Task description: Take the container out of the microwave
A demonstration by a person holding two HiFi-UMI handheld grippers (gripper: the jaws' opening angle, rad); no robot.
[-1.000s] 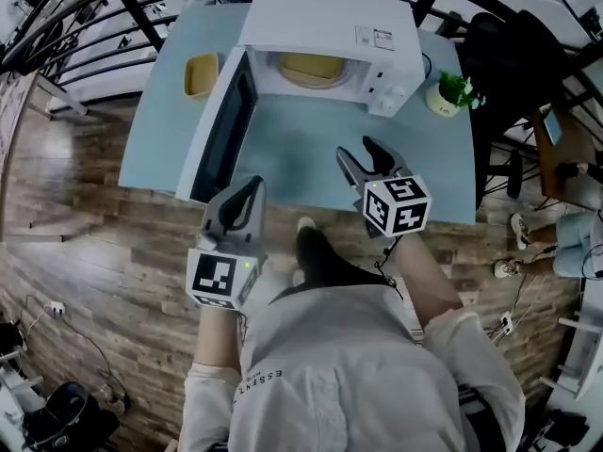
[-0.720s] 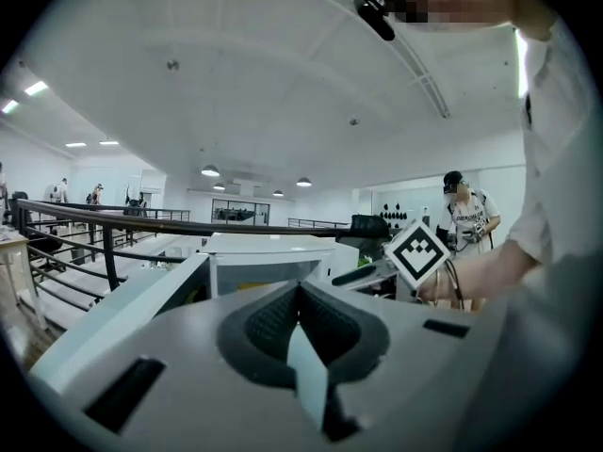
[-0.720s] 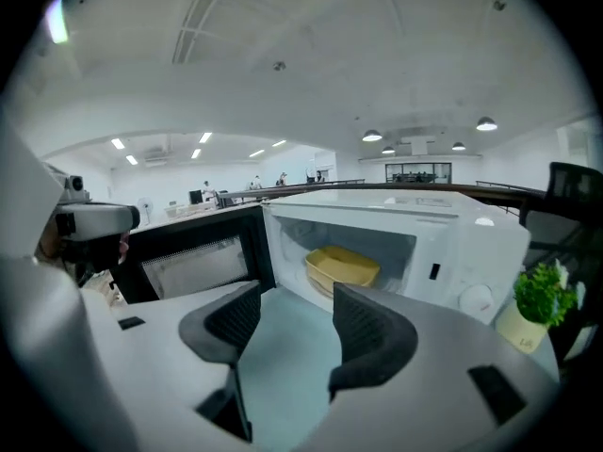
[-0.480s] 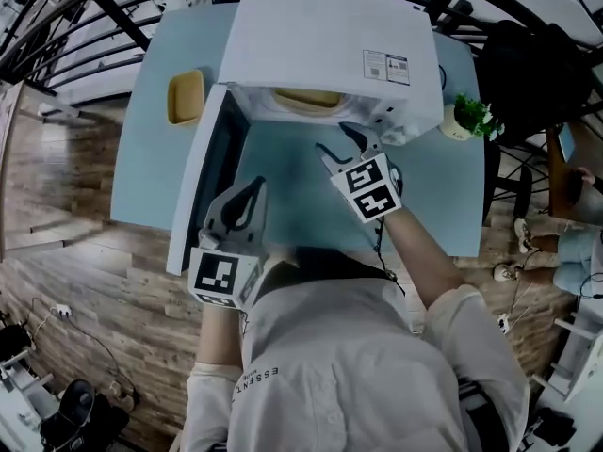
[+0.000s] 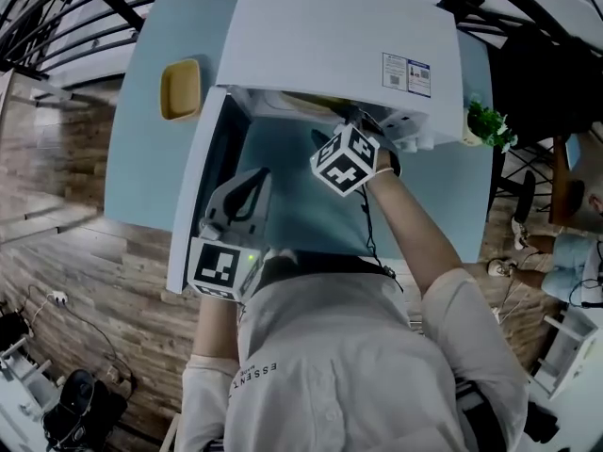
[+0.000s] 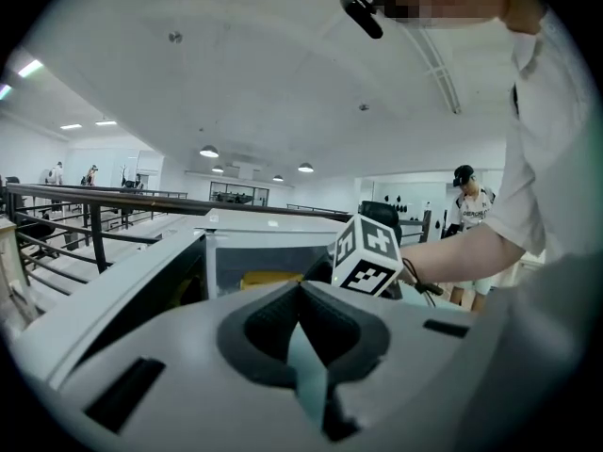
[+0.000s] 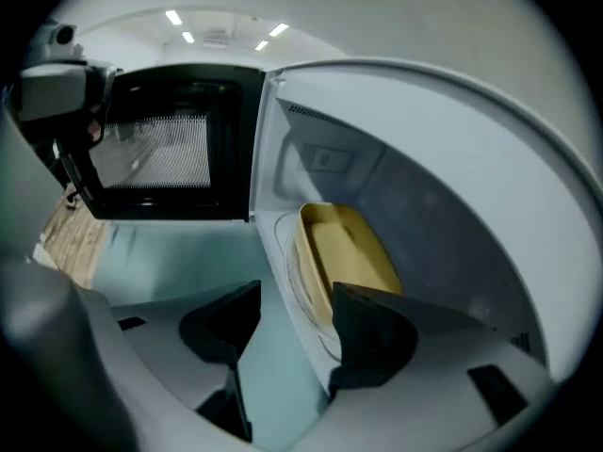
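Microwave (image 5: pixel 339 36) stands on a light blue table (image 5: pixel 141 139) in the head view, with its door (image 5: pixel 203 196) wide open to the left. The right gripper (image 5: pixel 356 128) reaches to the mouth of the oven, and the left gripper (image 5: pixel 256 179) hangs near the door. Here only a thin yellow edge of the container (image 5: pixel 309 101) shows. A second yellow dish (image 5: pixel 180 89) lies on the table left of the oven.

The left gripper view shows its jaw tips pressed together on nothing.

Only the right gripper view looks fully inside. The container lies on the glass plate (image 7: pixel 288 269) in the cavity. The jaws stand apart and grip nothing, and the container's near end is just ahead of them.
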